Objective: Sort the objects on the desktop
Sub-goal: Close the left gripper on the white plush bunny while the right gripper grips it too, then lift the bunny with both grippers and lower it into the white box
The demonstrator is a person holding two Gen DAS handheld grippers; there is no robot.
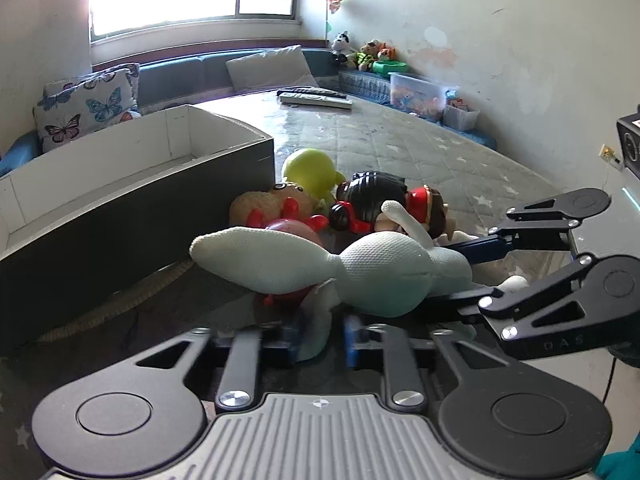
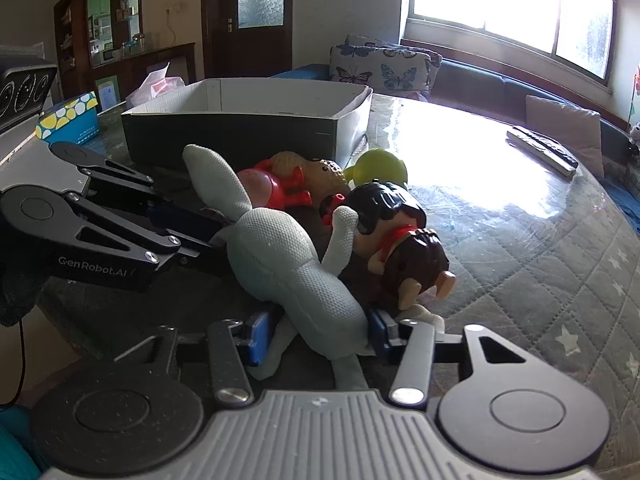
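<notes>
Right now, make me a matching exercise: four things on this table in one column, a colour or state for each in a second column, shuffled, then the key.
Things:
1. plush toy
2. box
3. round toy beside the box
4. remote control

Colour or state:
A. open-topped, nothing visible inside
B. yellow-green
C. pale, pinched by both the left gripper and the right gripper
D. lying alone, far side of the table

Pairs: 1-C, 2-A, 3-B, 4-D

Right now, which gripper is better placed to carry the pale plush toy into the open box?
Probably left. Both the left gripper and right gripper pinch the plush toy, but the box stands on the left gripper's side, and the right would have to cross the toy pile.
</notes>
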